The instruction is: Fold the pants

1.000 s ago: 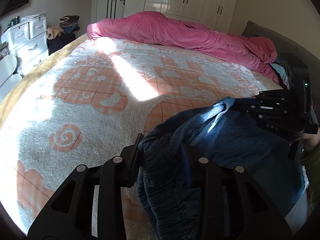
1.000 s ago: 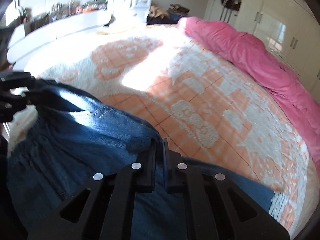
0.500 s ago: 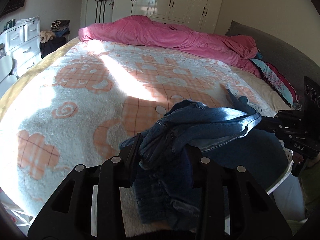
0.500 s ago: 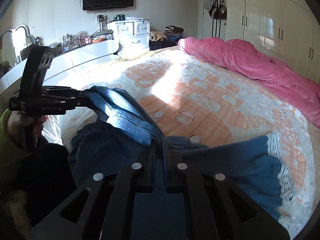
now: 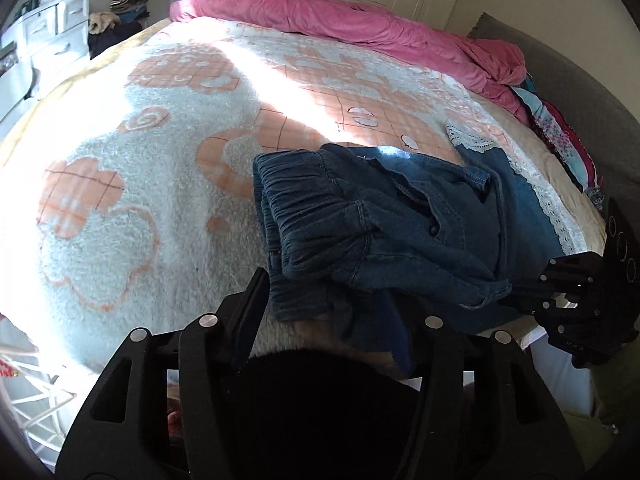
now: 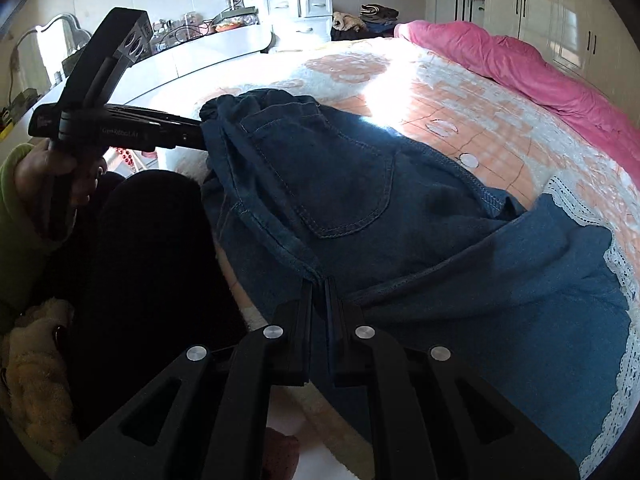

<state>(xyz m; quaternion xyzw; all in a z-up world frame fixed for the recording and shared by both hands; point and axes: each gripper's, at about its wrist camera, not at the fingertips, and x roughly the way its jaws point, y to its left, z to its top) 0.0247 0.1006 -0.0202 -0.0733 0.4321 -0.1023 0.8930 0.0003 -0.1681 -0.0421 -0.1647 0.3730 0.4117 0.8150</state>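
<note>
Dark blue jeans [image 5: 380,216] with a gathered elastic waistband lie bunched on the fluffy white and orange blanket [image 5: 140,208], near the bed's front edge. My left gripper [image 5: 328,292] is opening; the waistband's lower fold lies loose between its fingers, and the right finger is hidden under denim. In the right wrist view the jeans [image 6: 340,168] show a back pocket facing up, and my right gripper [image 6: 320,284] is shut on a seam edge. The left gripper [image 6: 196,136] reaches the waistband from the left. The right gripper [image 5: 520,292] pinches the denim at the right.
A lighter blue cloth with a white lace edge [image 6: 540,300] lies under the jeans. A pink duvet [image 5: 360,20] is heaped along the far side. White drawers [image 5: 52,32] stand at the left, a grey headboard [image 5: 580,92] at the right. The person's dark lap [image 6: 140,260] is close by.
Both grippers drew back toward the bed's near edge. The jeans went from hanging stretched between them to lying on the blanket. The left jaws spread wider off the bunched waistband.
</note>
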